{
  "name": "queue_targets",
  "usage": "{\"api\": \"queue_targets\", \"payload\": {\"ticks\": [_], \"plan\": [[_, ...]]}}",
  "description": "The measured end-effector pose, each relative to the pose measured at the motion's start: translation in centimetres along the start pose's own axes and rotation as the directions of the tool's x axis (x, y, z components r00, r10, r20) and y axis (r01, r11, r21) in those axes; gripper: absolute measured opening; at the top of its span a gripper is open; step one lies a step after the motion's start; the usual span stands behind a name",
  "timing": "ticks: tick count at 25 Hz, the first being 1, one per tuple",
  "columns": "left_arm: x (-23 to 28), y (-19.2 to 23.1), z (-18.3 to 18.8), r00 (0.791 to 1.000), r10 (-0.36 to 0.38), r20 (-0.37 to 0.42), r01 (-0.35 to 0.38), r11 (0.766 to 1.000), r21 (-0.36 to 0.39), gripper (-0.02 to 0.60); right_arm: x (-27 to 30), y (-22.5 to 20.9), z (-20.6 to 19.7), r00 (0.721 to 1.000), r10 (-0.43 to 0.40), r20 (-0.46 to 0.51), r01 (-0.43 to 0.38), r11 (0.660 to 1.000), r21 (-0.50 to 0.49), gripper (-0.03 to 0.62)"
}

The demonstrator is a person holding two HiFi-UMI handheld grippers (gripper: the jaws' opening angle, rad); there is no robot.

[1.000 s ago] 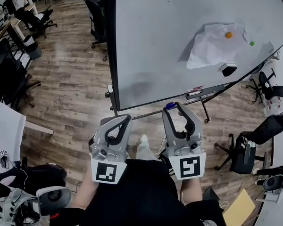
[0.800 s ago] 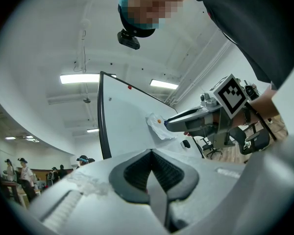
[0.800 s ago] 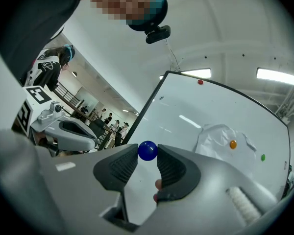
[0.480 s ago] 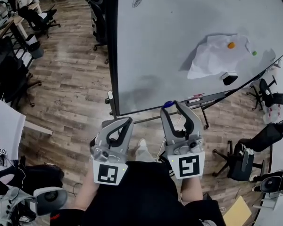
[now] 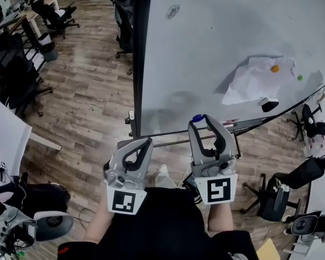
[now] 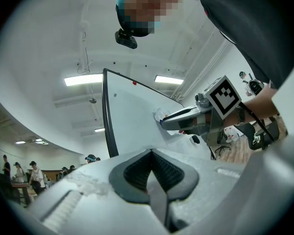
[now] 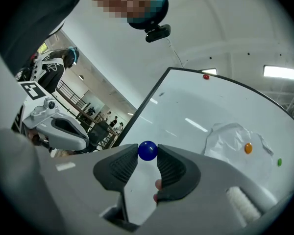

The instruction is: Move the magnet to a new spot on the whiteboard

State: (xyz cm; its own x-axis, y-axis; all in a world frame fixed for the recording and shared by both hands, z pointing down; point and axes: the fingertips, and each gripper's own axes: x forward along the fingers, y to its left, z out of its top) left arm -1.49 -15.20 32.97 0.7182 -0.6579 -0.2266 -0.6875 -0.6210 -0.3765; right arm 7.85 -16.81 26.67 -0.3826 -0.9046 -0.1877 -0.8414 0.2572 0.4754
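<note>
1. The right claw (image 7: 147, 156) was closed on the blue magnet (image 7: 147, 151), which was pinched between the very tips of its jaws. It was held near the lower left part of the whiteboard (image 5: 216, 47), apparently not touching it.
2. The left claw (image 6: 151, 156) had its jaws together and held nothing. It hung just left of the right one.
3. Judging by this, the carrying step was in hand, with the magnet lifted and not yet placed.
4. The next move called for pressing the magnet flat onto bare board, well apart from the paper sheet (image 5: 254, 80), orange magnet (image 5: 275, 68), green magnet (image 5: 299, 77) and eraser (image 5: 269, 104) at far right, then opening the jaws.
</note>
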Motion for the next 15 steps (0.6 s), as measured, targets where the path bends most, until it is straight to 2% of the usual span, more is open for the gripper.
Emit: {"api": "queue_targets", "payload": {"ticks": [15], "plan": [[2.2,1.3,-0.8,0.998,0.054,-0.029,-0.054,0.998,0.033,0.002,3.5,-2.5,-0.6,0.999,0.013,0.038,-0.013,1.000,-0.003,0.126]]}}
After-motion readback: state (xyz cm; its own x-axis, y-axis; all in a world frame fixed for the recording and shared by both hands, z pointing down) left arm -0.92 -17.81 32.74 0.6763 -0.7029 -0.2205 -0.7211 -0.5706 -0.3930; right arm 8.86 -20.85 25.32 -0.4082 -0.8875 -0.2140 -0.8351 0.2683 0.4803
